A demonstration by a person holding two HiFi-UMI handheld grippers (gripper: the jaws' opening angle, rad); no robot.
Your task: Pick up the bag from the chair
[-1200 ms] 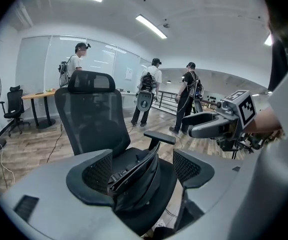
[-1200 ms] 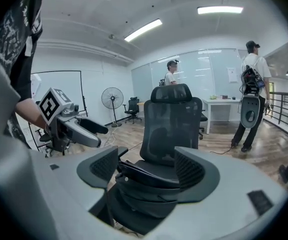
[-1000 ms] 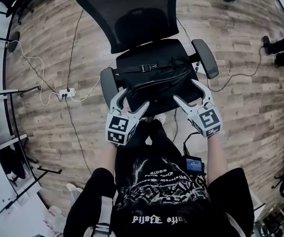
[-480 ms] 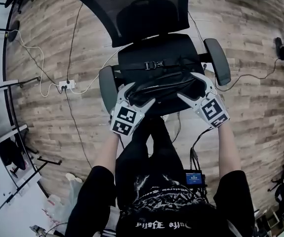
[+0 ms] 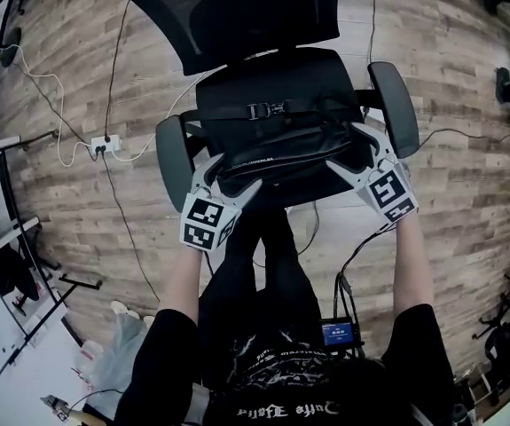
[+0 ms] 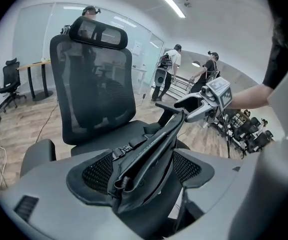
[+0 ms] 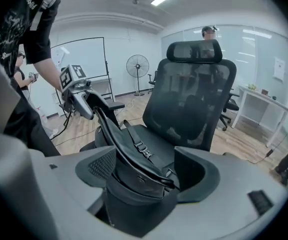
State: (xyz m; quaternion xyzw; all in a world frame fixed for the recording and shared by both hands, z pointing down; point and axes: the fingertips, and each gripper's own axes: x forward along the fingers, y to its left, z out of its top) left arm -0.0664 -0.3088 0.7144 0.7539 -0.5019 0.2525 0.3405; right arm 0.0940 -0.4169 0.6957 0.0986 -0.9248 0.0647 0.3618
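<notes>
Left tongs (image 5: 235, 172) and right tongs (image 5: 347, 147) straddle the slack black fabric bag (image 5: 281, 149) at its ends, jaws wide and unclamped, the right's just widened; next, clamp and lift.

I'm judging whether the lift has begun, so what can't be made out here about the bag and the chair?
Underside of the bag: hidden by the bag's body in all views, so contact with the chair seat is unclear.
White print on the bag: head view, too small to read.
Base of the chair: head view, hidden under the seat and the person's legs.
Top of the backrest: head view, cut off by the upper edge.
</notes>
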